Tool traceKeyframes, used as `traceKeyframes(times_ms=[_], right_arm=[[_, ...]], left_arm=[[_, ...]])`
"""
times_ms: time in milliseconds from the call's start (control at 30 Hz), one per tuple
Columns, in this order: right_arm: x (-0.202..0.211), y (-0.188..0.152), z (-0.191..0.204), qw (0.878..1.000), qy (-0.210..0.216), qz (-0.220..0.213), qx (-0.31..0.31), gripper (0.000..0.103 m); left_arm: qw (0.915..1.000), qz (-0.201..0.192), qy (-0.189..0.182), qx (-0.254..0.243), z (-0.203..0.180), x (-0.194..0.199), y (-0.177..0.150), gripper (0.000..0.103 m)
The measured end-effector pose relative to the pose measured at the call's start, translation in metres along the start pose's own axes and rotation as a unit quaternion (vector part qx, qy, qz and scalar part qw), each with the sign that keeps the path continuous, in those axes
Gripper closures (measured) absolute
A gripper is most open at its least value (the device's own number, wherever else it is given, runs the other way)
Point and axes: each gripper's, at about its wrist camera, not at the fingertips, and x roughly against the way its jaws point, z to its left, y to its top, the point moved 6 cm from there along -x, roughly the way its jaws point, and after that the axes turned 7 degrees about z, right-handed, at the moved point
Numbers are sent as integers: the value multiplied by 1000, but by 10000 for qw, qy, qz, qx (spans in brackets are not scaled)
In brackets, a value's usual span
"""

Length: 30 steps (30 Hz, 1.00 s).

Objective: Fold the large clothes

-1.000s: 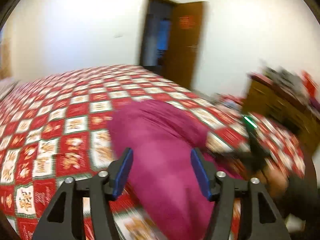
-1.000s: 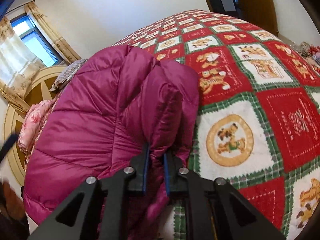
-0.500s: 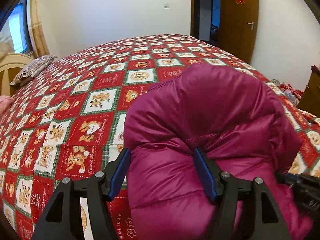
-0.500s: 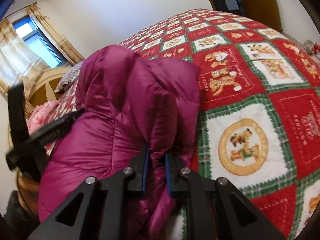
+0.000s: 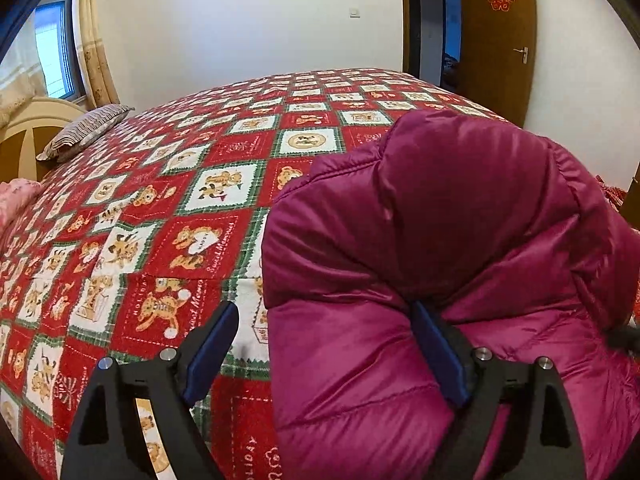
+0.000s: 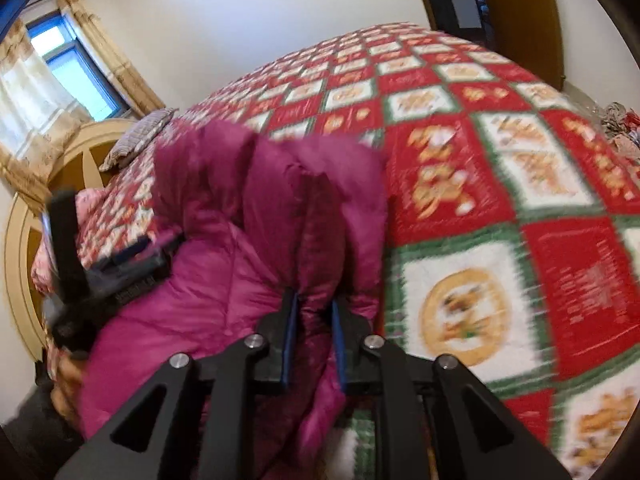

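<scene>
A magenta quilted puffer jacket (image 5: 448, 240) lies bunched and doubled over on the near edge of a bed with a red, green and white patchwork quilt (image 5: 192, 208). My left gripper (image 5: 324, 344) is open; its jaws stand wide around the jacket's left edge, the right finger pressed into a fold. My right gripper (image 6: 314, 340) is shut on a thick fold of the jacket (image 6: 280, 216) and holds it raised. The left gripper also shows at the left of the right wrist view (image 6: 80, 272), against the jacket.
A striped pillow (image 5: 86, 130) and a pink cloth (image 5: 16, 200) lie by the wooden headboard (image 5: 24, 136) at the left. A window with curtains (image 6: 60, 76) is behind it. A brown door (image 5: 496, 40) stands at the far right, with clutter (image 6: 624, 120) on the floor.
My left gripper swung from the room's right side onto the jacket and now straddles its left edge. The jacket has been bunched up higher. My right gripper keeps its hold and is moving.
</scene>
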Motion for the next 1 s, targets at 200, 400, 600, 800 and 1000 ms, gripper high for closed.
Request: traceKeyframes(times_ms=[200, 400, 600, 800, 1000], right_arm=[[47, 53, 35, 9994, 34, -344, 68, 81], [-38, 71, 48, 9969, -726, 237, 196, 83], [-67, 53, 25, 9931, -1142, -11, 269, 86], [-75, 53, 26, 9909, -1239, -84, 526, 86], [-77, 51, 15, 9959, -783, -217, 408, 86]], left_arm=[[9995, -43, 285, -91, -6, 4, 2, 14], [9989, 9, 388, -261, -8, 6, 3, 14], [9989, 71, 244, -384, 0, 24, 30, 14], [9988, 413, 276, -45, -2, -9, 70, 14], [9940, 555, 851, -410, -14, -50, 74, 6]])
